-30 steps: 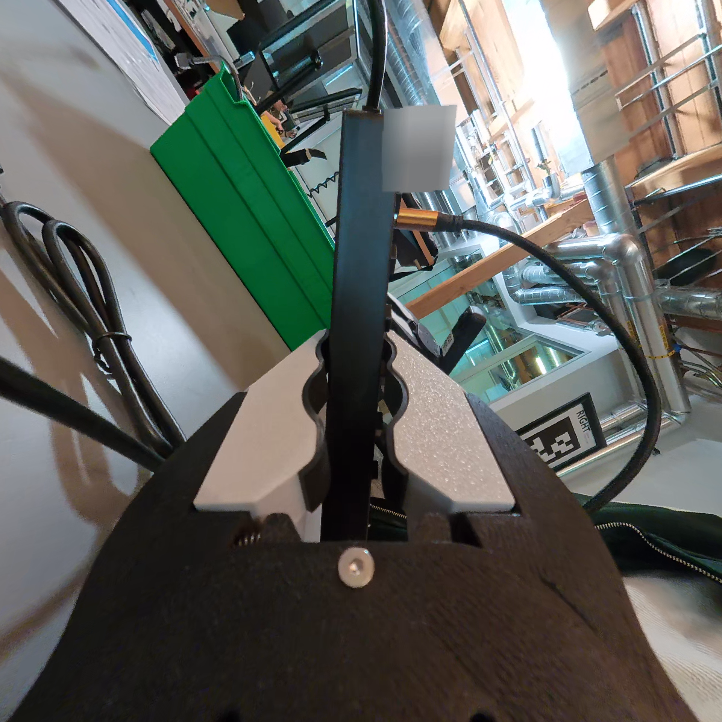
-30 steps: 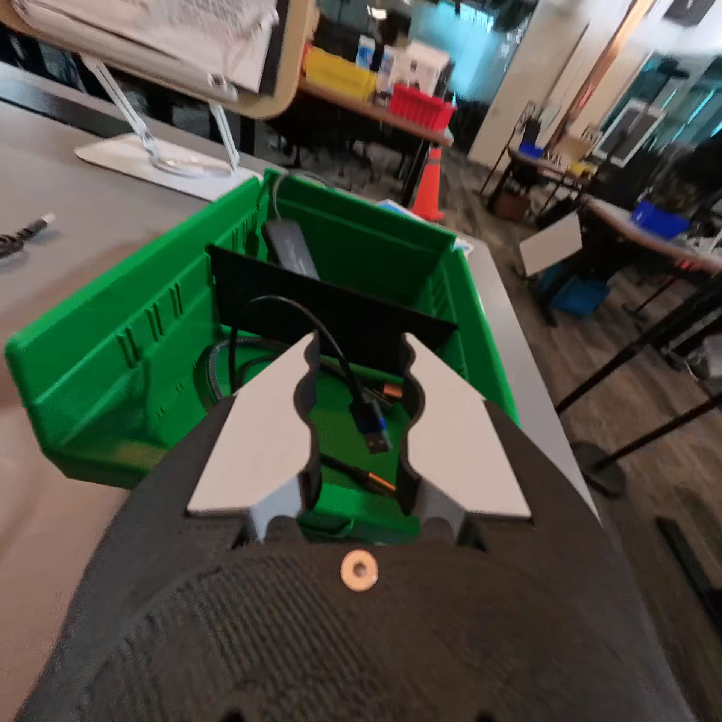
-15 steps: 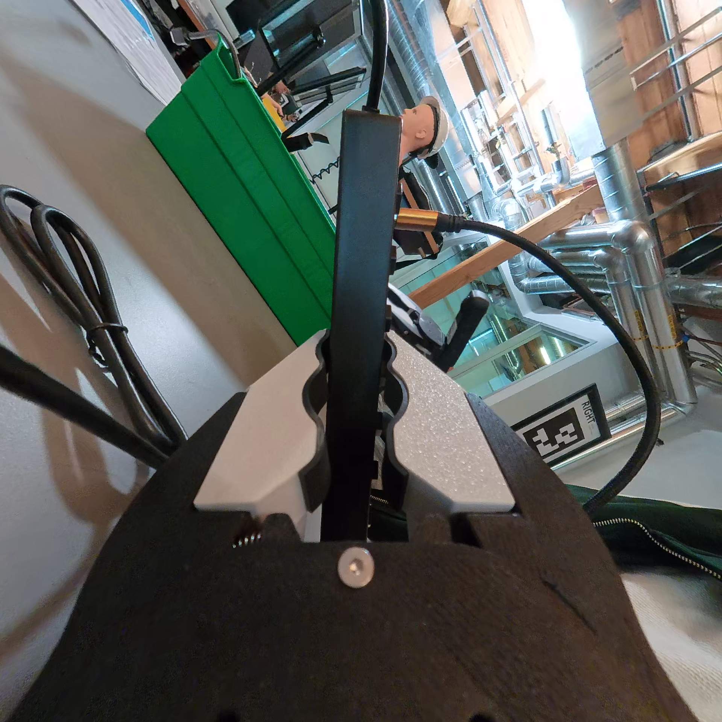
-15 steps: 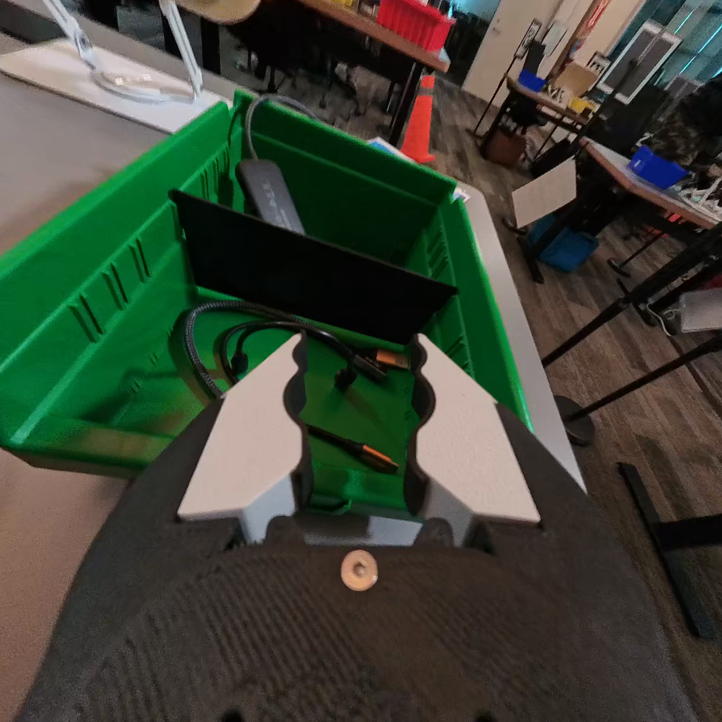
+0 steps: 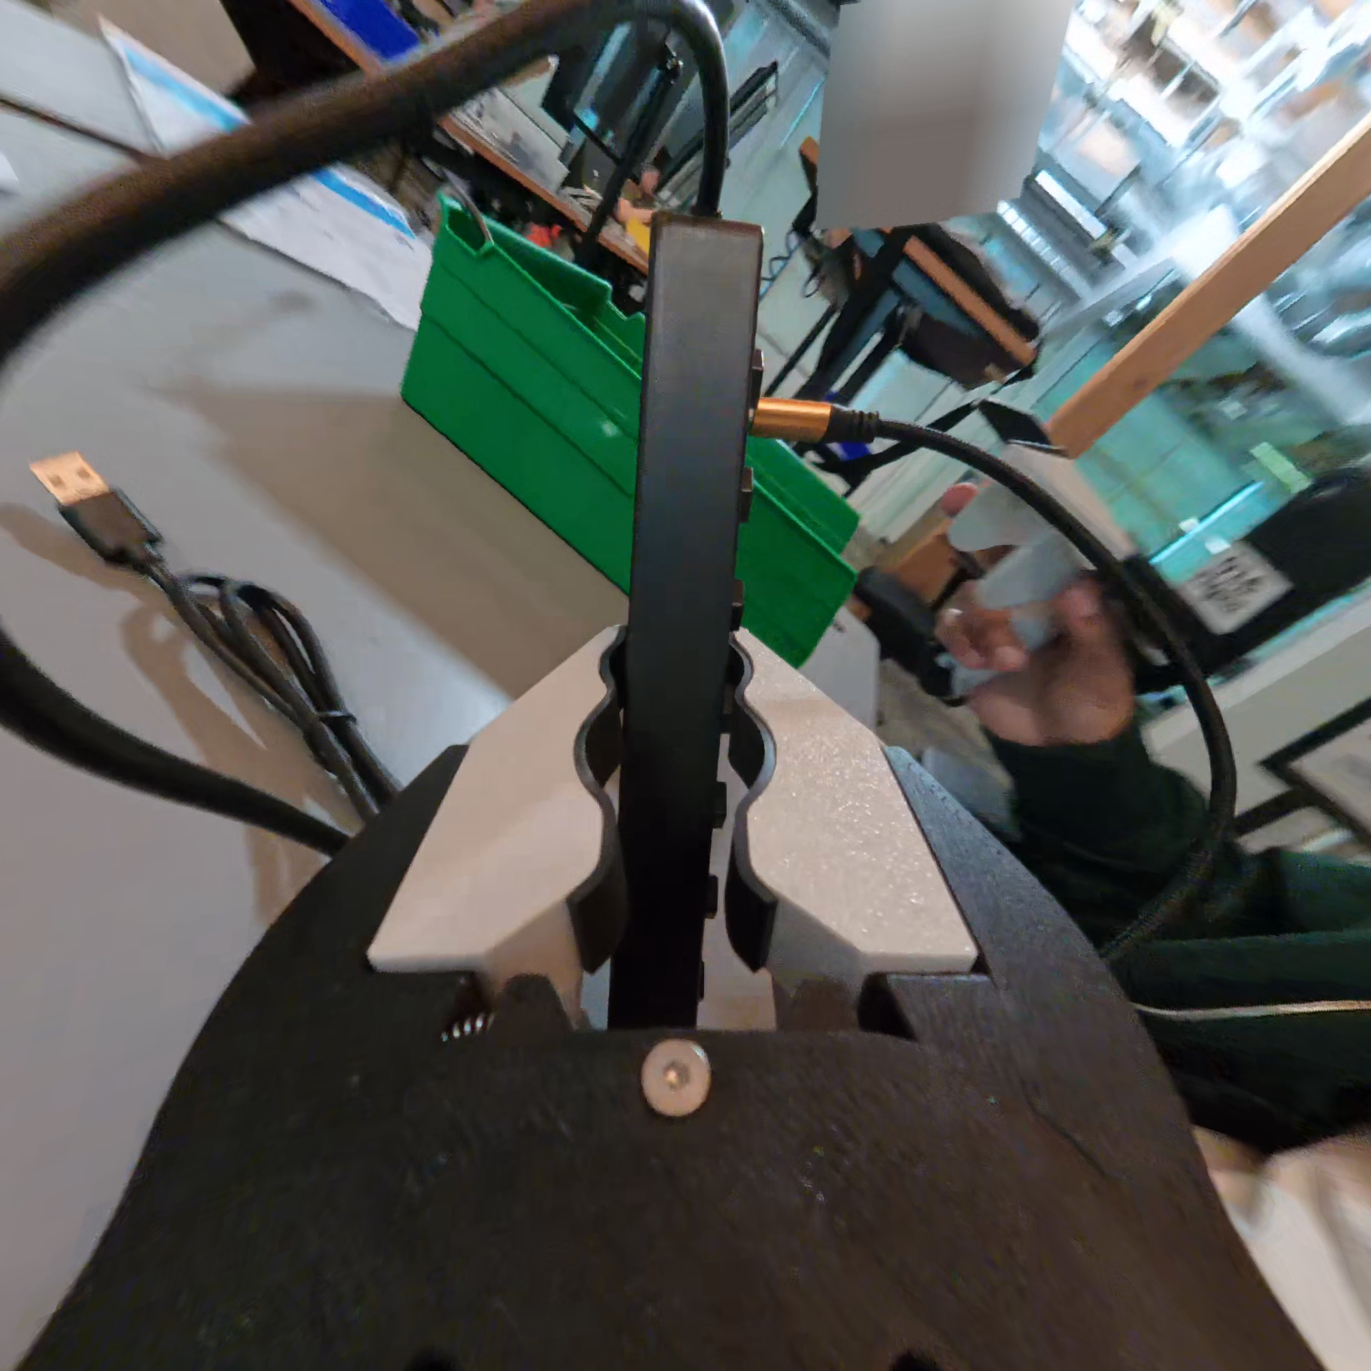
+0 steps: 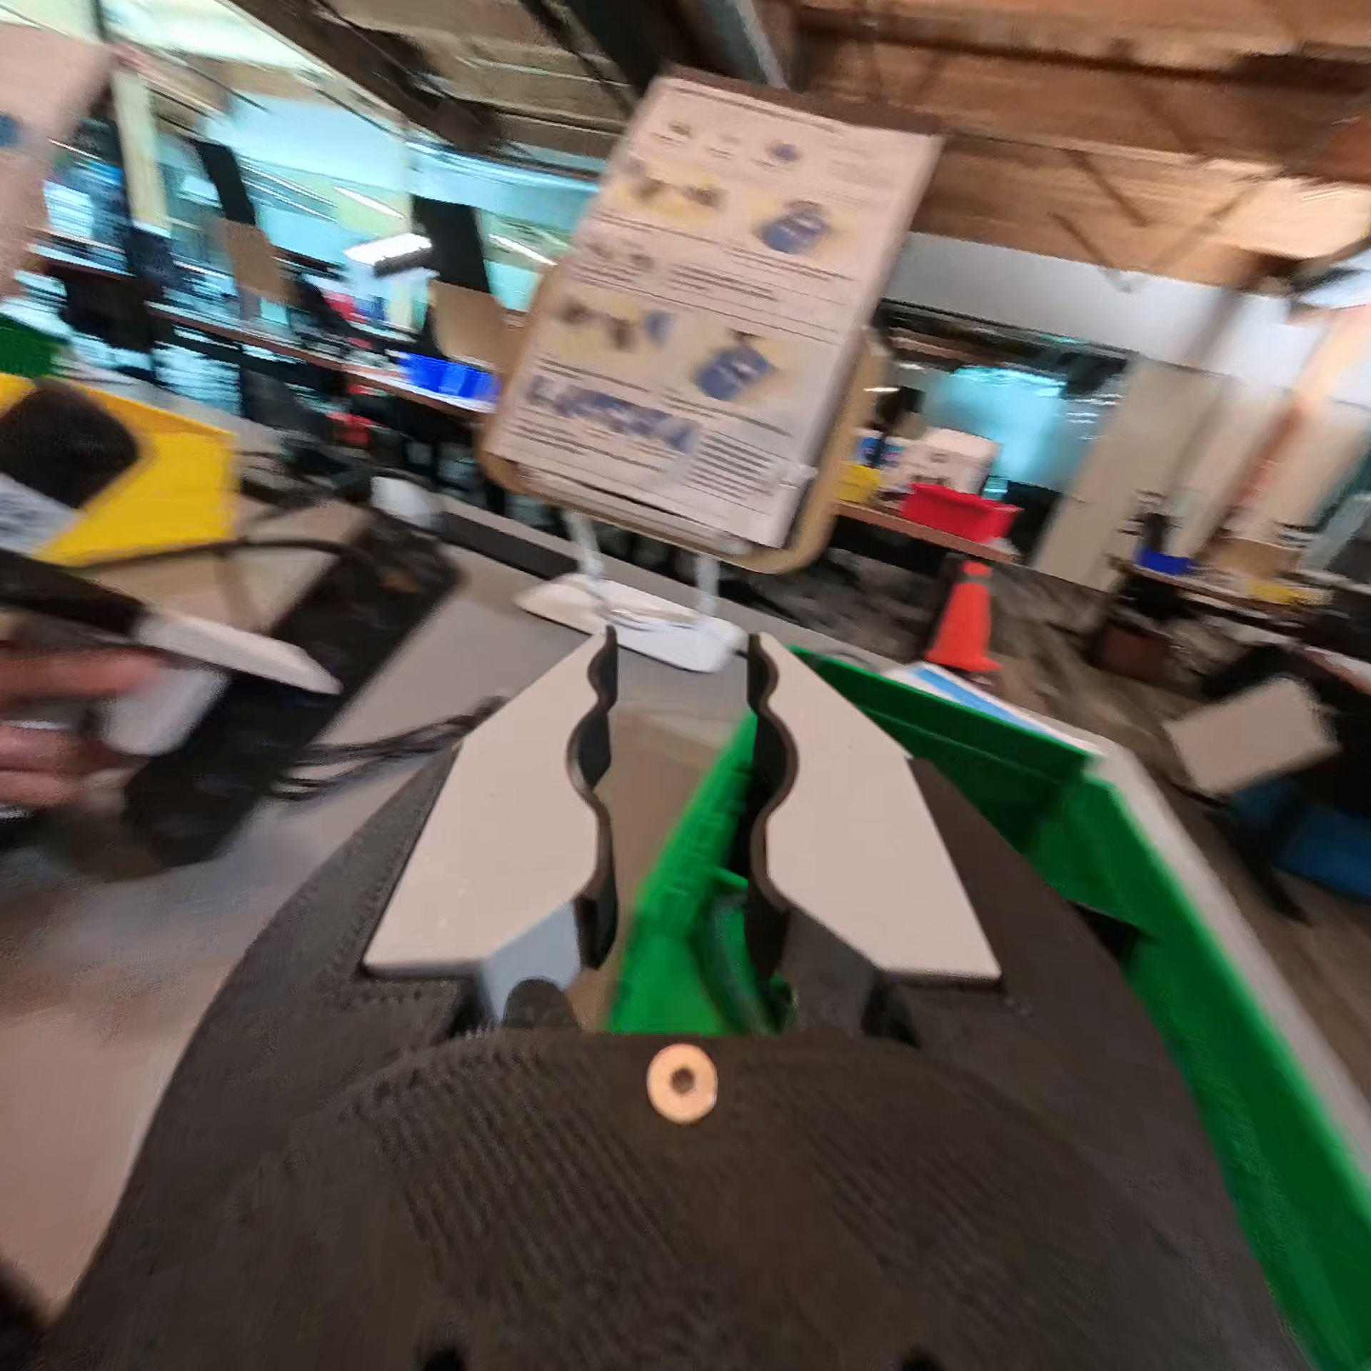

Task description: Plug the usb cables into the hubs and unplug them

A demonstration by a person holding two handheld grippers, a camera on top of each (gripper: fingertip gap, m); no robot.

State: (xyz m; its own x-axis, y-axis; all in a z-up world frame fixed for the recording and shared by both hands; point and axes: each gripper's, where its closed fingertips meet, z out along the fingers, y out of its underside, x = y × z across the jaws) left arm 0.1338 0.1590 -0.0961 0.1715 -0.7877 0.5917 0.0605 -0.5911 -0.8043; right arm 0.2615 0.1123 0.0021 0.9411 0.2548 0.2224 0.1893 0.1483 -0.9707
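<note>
Fingers [image 5: 504, 838] of the left gripper [image 5: 671, 771] clamp an upright black hub [image 5: 694, 564], long axis vertical, above the worktop [image 5: 311, 475], beside the green bin [image 5: 534, 386]. A gold-tipped cable [image 5: 797, 421] stays plugged, pointing sideways. The right gripper [image 6: 679, 771], parted and empty, likely unplugs it next.

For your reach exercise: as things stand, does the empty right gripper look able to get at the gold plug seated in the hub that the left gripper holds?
Probably yes. The gold plug juts free from the hub above the left gripper; the right gripper is open and empty.
</note>
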